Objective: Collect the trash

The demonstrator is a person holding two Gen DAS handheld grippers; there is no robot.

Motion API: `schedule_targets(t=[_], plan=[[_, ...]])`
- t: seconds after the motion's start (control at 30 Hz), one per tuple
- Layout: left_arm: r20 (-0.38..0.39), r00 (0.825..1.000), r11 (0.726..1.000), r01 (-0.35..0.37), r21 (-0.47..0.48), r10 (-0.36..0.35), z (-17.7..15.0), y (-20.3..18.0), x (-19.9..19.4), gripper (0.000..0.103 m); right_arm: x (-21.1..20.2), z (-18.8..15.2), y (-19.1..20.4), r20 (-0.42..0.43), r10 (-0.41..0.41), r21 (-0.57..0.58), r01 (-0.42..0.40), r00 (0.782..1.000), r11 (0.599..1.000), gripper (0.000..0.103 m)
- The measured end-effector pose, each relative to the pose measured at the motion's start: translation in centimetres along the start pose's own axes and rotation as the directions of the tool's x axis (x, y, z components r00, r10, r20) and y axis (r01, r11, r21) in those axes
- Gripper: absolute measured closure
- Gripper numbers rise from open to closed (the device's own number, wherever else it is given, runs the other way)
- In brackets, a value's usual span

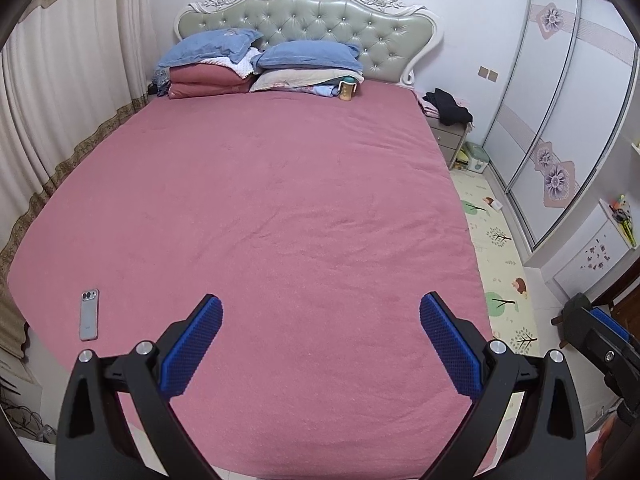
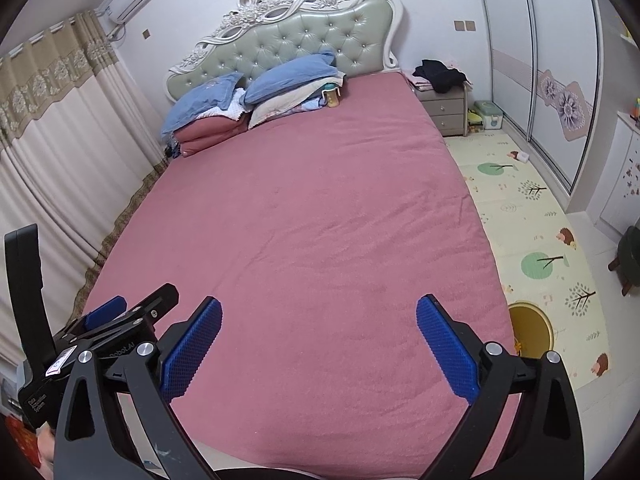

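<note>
Both claws, left claw [image 1: 320, 320] and right claw [image 2: 318, 318], gape wide, empty; no obvious trash, so grabbing the phone [image 1: 89, 315] by mistake seems likely.

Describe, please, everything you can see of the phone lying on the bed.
The phone shows only in the left wrist view. It is a slim, silvery-grey slab lying flat with its back up on the pink bedspread, near the bed's foot on the curtain side. A rounded camera block with lenses sits at its far end, so its long axis runs roughly toward the headboard. Only the bedspread touches it; the left tongs, wide open, hover to its right, well apart from it. Its screen is hidden.
</note>
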State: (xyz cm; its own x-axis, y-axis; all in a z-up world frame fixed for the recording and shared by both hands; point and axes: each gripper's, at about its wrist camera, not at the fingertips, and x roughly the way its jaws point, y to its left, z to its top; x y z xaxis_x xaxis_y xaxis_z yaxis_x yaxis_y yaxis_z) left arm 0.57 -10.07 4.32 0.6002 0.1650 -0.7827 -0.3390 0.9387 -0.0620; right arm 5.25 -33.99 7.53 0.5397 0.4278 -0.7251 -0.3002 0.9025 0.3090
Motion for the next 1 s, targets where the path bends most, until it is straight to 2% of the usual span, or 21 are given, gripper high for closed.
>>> schedule_targets(t=[1.0], plan=[[-0.006, 1.000, 1.000, -0.006, -0.002, 0.006, 0.52, 0.11, 0.11, 0.004, 0.14, -0.13, 0.37, -0.001, 0.001, -0.006, -0.001, 1.000, 1.000, 0.009]])
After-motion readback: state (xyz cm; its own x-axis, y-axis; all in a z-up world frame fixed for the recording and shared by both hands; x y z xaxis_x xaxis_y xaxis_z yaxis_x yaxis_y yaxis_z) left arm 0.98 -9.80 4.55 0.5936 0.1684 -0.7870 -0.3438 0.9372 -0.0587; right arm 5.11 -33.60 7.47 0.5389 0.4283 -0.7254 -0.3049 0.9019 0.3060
